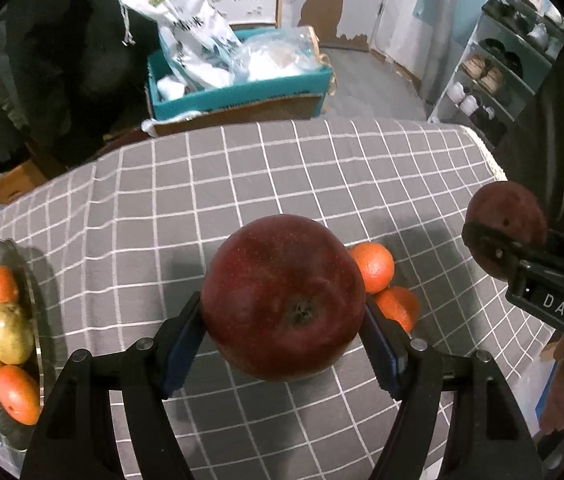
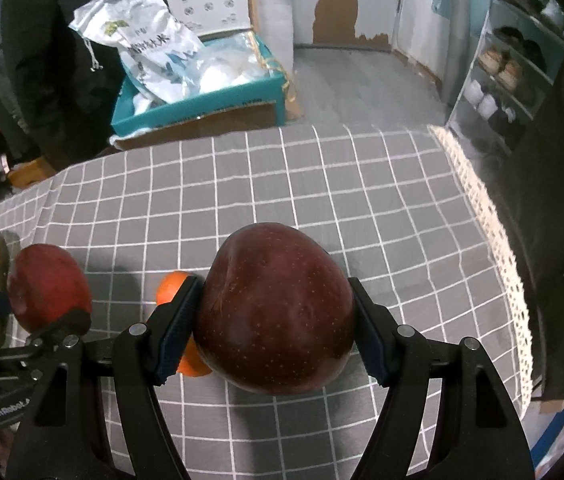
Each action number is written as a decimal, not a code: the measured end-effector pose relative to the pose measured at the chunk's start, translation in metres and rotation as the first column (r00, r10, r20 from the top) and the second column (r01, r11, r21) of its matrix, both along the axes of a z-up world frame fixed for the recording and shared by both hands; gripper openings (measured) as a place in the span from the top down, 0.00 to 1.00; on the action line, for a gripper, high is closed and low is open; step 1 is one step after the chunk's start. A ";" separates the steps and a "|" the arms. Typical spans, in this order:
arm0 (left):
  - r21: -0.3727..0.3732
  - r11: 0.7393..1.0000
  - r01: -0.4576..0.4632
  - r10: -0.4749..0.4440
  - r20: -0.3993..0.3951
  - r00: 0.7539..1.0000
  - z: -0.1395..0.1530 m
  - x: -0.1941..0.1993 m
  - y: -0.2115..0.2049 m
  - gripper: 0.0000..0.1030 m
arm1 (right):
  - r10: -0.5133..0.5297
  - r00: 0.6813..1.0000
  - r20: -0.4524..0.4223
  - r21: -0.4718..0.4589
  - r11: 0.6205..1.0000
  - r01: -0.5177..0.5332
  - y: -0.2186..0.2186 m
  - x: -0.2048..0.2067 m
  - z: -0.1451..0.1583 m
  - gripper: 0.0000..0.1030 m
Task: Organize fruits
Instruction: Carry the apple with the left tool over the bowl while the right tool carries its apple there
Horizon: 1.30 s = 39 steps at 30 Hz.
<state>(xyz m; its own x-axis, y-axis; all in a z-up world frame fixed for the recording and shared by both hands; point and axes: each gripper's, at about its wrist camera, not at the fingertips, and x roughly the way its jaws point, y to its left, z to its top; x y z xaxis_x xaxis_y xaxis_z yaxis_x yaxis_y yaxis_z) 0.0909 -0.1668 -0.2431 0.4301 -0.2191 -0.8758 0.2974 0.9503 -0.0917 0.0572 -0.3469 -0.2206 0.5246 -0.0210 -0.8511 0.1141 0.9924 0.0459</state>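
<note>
My left gripper (image 1: 283, 320) is shut on a red apple (image 1: 283, 298) and holds it above the grey checked tablecloth (image 1: 242, 184). My right gripper (image 2: 276, 324) is shut on a second, darker red apple (image 2: 276, 308), also held above the cloth. In the left wrist view the right gripper's apple (image 1: 505, 228) shows at the right edge. In the right wrist view the left gripper's apple (image 2: 48, 286) shows at the left. Two oranges (image 1: 373, 266) (image 1: 399, 306) lie on the cloth behind the left apple. A grey glass plate (image 1: 6, 252) at the far left holds oranges and yellow-green fruits (image 1: 8, 332).
Beyond the table's far edge stands a teal cardboard box (image 1: 242, 94) with white bags. A shoe rack (image 1: 501, 64) stands at the right. The cloth's lace edge (image 2: 493, 240) marks the table's right side.
</note>
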 end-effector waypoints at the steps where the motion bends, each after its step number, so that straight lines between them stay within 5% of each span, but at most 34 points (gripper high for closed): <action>1: -0.005 1.000 -0.006 0.006 0.007 1.000 0.005 -0.001 0.003 0.27 | 0.002 1.000 0.006 -0.003 1.000 -0.002 0.001 -0.001 0.003 0.30; 24: -0.038 0.999 -0.033 0.040 0.210 0.977 0.098 -0.040 0.043 0.27 | 0.069 0.979 0.192 -0.042 0.997 -0.062 0.033 -0.036 0.083 0.30; 39: -0.040 0.994 -0.099 0.107 0.302 0.947 0.132 -0.054 0.087 0.27 | 0.132 0.949 0.288 -0.070 0.991 -0.117 0.066 -0.052 0.126 0.30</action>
